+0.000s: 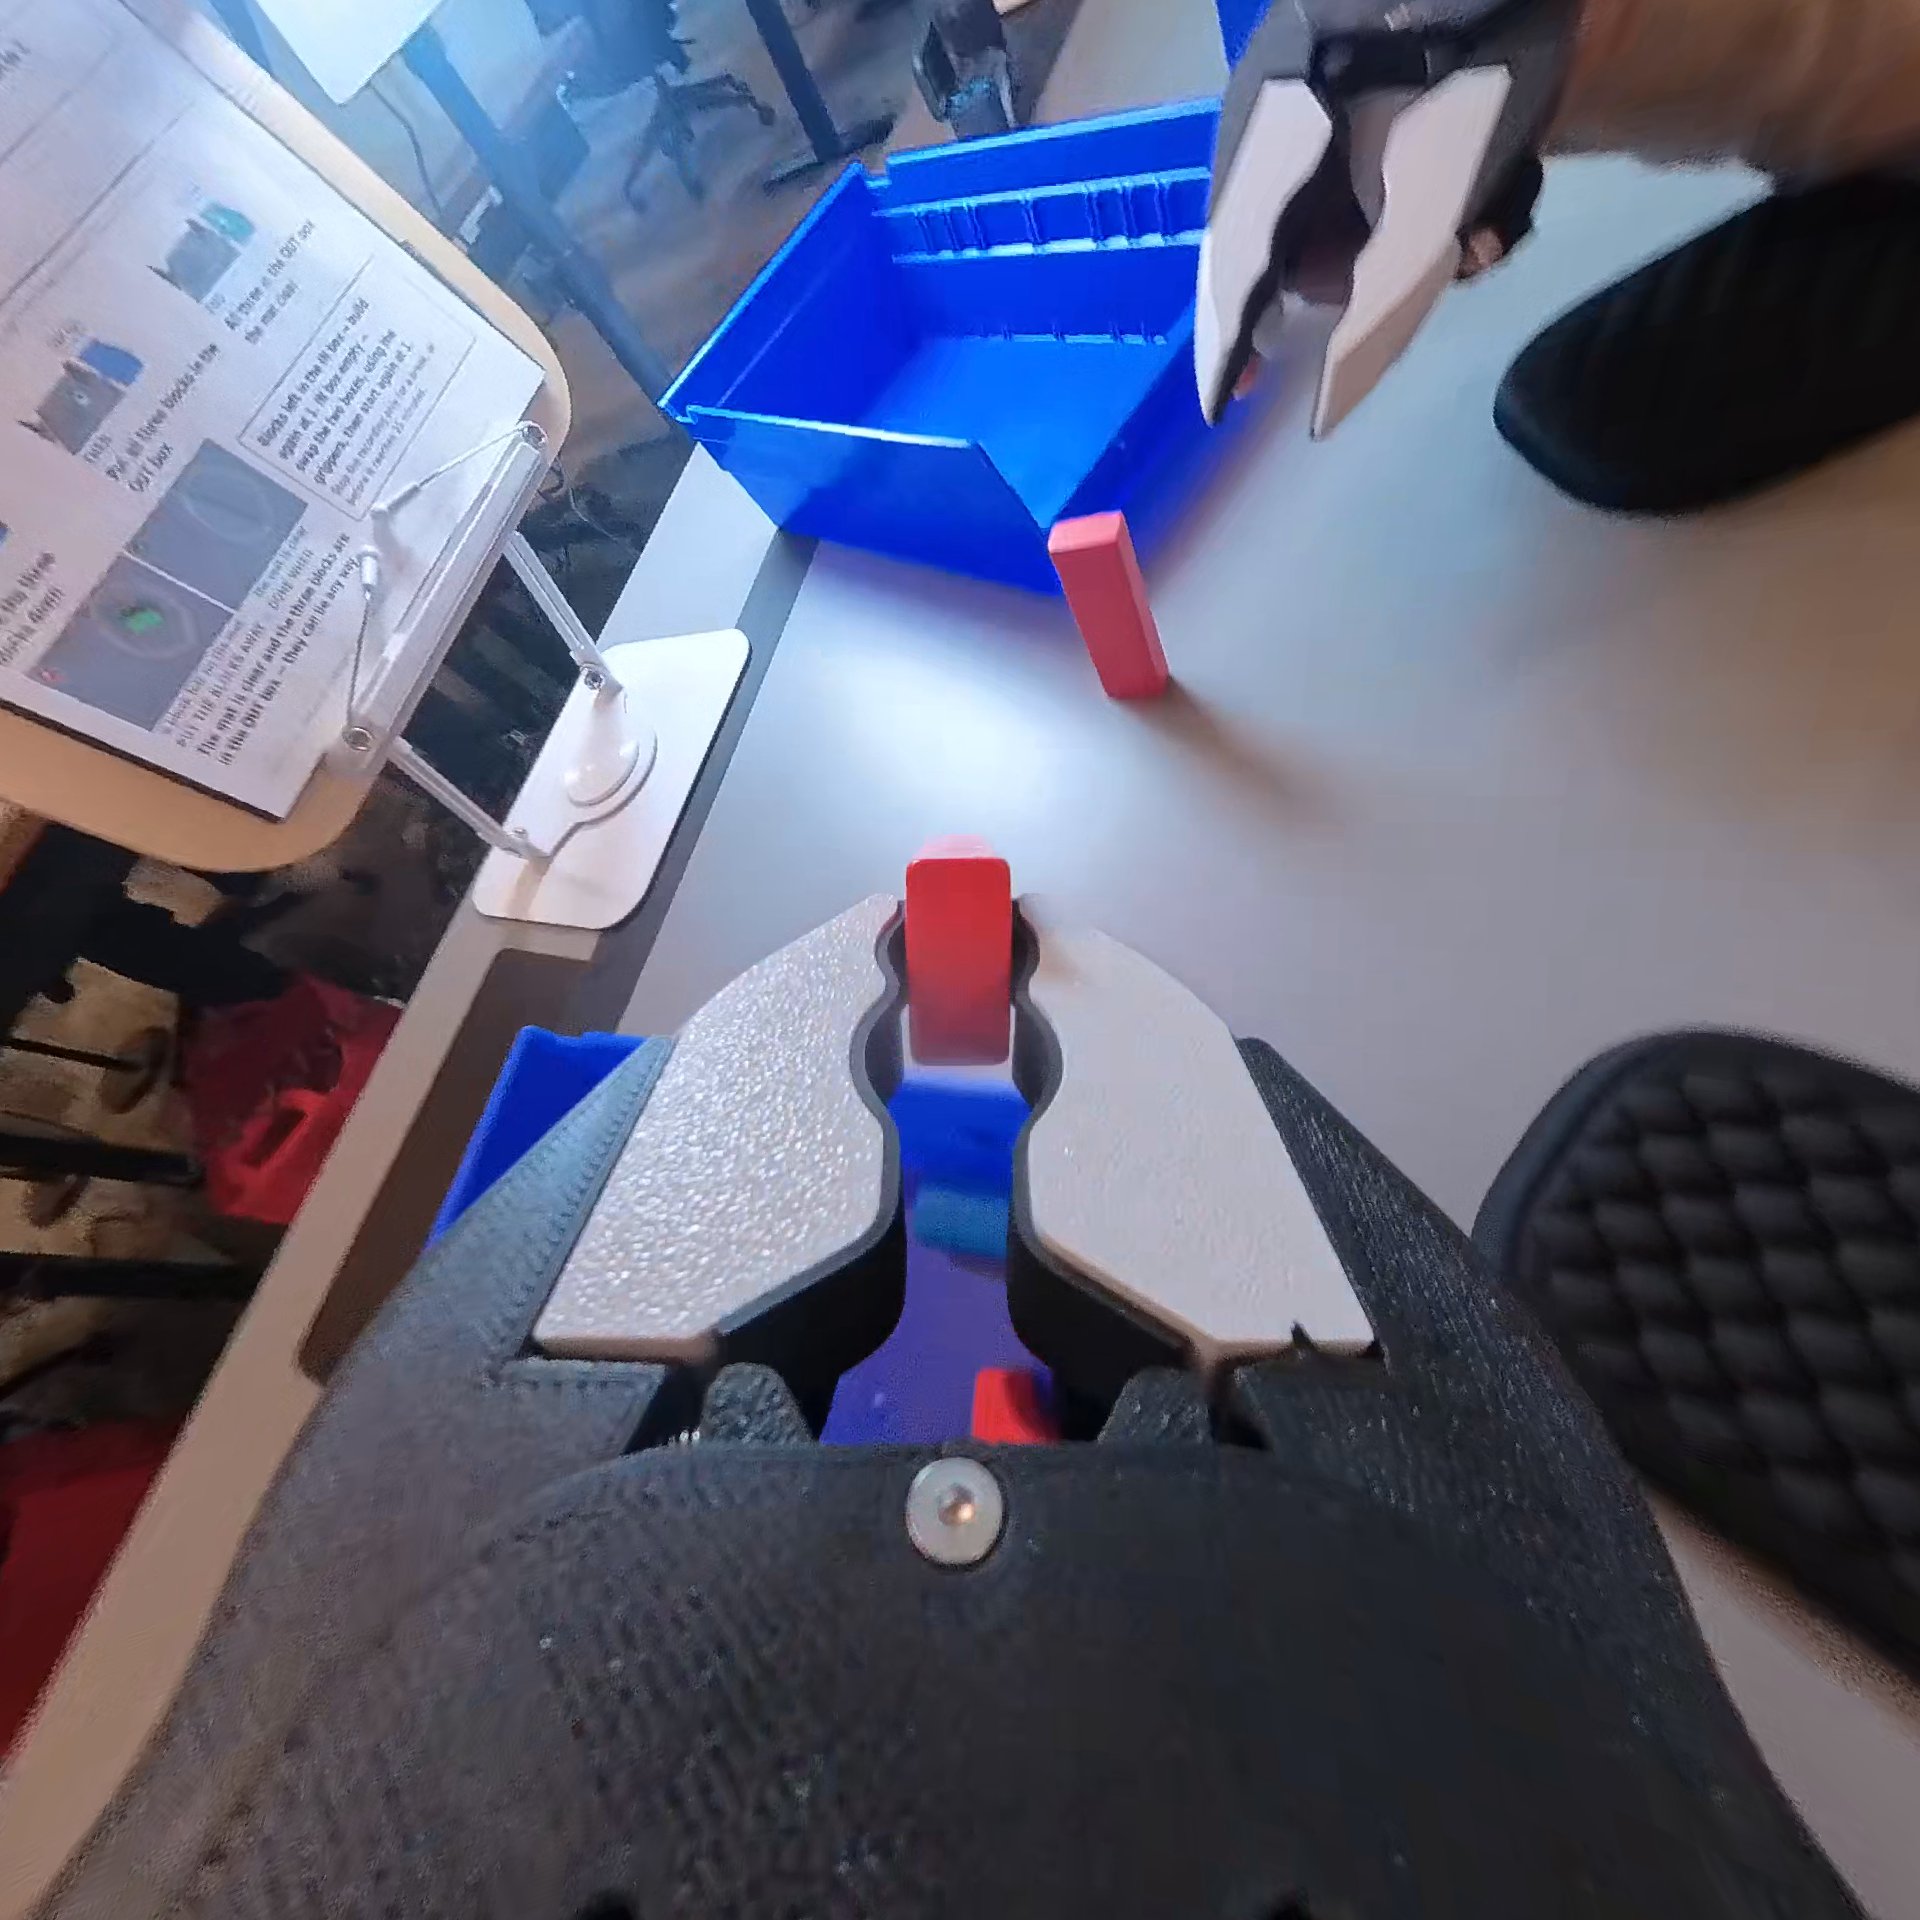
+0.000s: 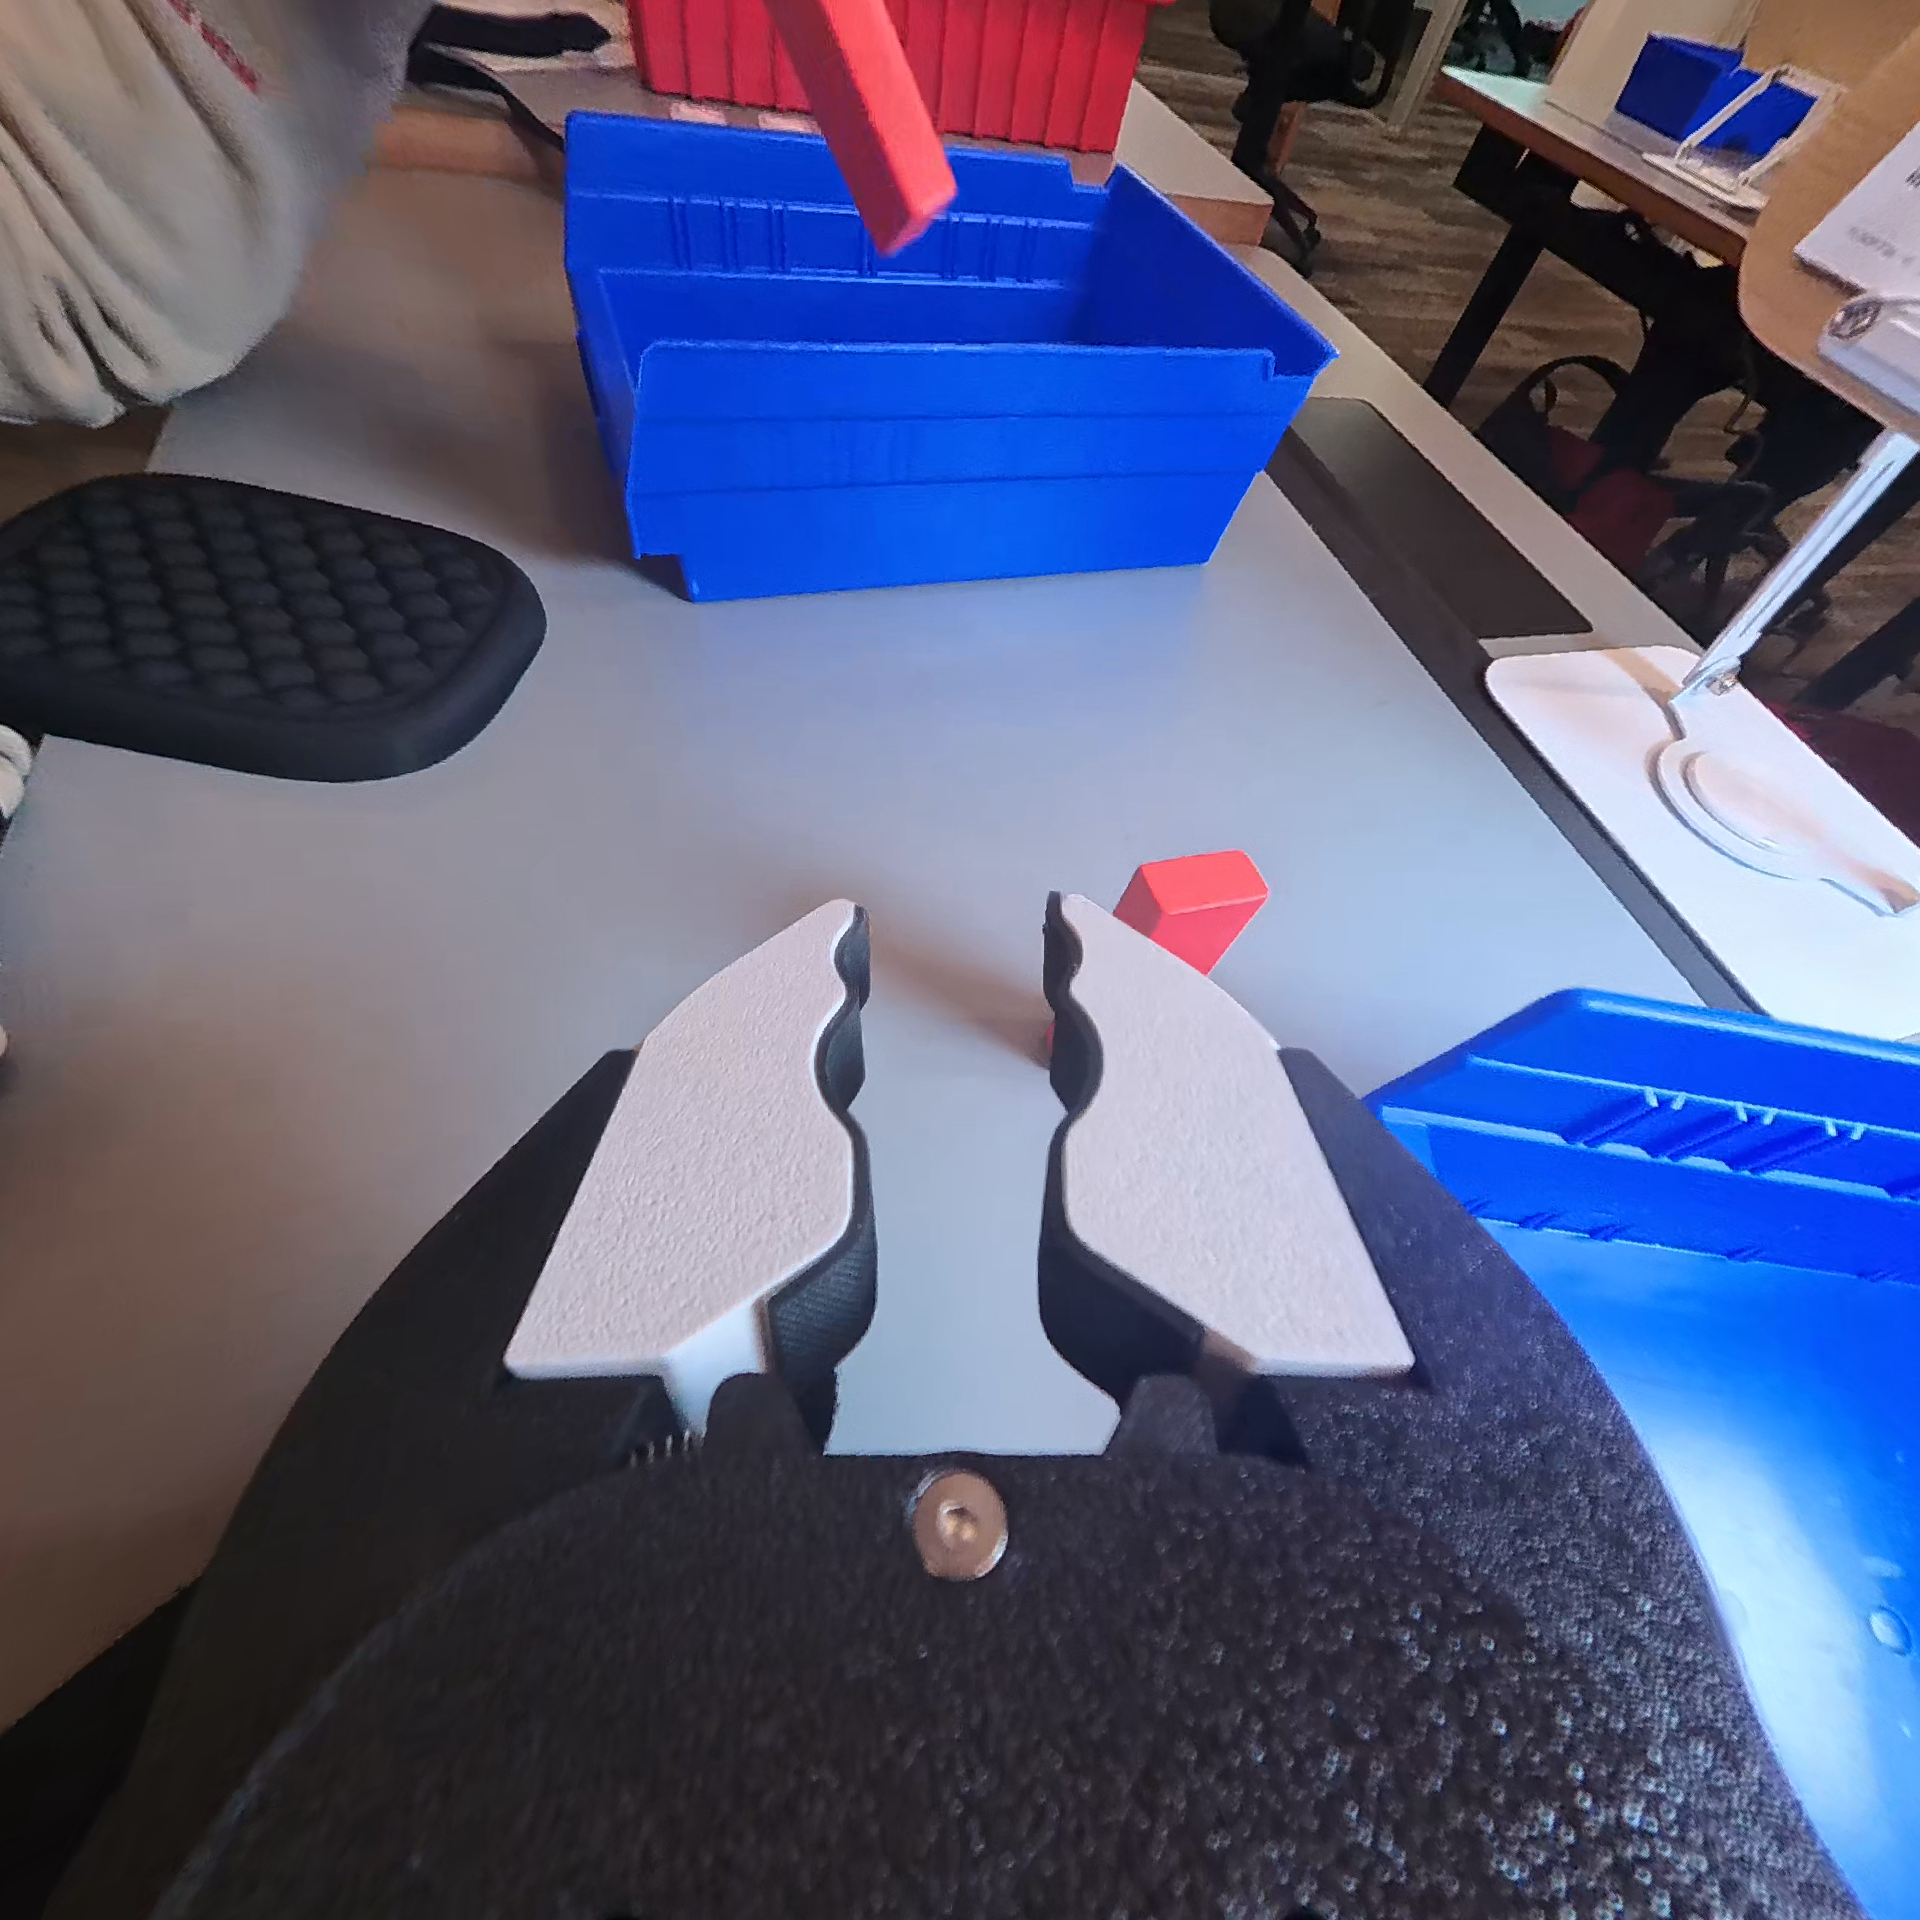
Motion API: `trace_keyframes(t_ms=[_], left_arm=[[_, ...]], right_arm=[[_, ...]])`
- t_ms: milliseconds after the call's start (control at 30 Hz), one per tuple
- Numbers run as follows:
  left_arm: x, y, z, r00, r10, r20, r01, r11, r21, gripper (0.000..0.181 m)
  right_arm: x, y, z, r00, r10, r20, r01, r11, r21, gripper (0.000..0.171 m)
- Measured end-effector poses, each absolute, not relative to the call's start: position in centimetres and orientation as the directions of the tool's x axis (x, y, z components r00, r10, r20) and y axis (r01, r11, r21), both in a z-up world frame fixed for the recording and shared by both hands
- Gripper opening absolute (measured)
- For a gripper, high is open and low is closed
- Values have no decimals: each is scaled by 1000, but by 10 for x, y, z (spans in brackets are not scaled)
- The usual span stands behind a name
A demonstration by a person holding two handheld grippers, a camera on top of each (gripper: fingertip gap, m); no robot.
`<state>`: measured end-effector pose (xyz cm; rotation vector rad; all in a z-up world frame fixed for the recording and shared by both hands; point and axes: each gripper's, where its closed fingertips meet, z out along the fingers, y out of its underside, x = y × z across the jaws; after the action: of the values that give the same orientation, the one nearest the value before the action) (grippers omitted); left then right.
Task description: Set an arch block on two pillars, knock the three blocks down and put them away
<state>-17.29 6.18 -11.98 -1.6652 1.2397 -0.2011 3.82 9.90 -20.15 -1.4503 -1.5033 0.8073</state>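
Note:
My left gripper (image 1: 958, 914) is shut on a red block (image 1: 958, 956), held in the air over a blue bin (image 1: 540, 1101). A red piece (image 1: 1013, 1403) shows through the gap between the fingers, inside that bin. In the right wrist view the same held block (image 2: 873, 135) hangs tilted over this bin (image 2: 935, 468). A second red block (image 1: 1107, 603) stands upright on the grey table by the other blue bin (image 1: 935, 416). My right gripper (image 2: 956, 925) is open and empty, low over the table, with that upright block (image 2: 1195, 909) just beyond its right fingertip. It also shows in the left wrist view (image 1: 1278, 405).
Two black padded mats (image 2: 239, 623) (image 1: 1714, 343) lie on the table. A white document stand base (image 2: 1714, 790) sits at the table's edge, holding an instruction sheet (image 1: 208, 416). The second blue bin (image 2: 1662, 1143) is close on my right. A red bin (image 2: 1039, 62) stands behind. Some 25 cm of space lies between my two pairs of fingers.

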Motion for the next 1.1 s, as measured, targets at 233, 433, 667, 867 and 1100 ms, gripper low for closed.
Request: trace_keyframes(t_ms=[233,433,667,867,1100], left_arm=[[-87,57,-146,298,-921,-250,-547,50,-836,17],[-24,36,-168,134,-975,-177,-507,86,-858,16],[-26,63,-157,308,-941,-140,-383,12,-924,28],[-34,83,-148,452,-886,108,-211,-224,-952,45],[-32,79,-160,516,-850,109,-287,-291,-913,44]], right_arm=[[13,72,-179,41,961,273,354,242,-903,34],[-17,46,-189,13,935,356,348,329,-878,28],[-20,70,-181,233,901,366,309,288,-906,16],[-10,99,-181,436,713,548,425,374,-825,16],[-15,90,-179,436,549,713,534,481,-696,16]])
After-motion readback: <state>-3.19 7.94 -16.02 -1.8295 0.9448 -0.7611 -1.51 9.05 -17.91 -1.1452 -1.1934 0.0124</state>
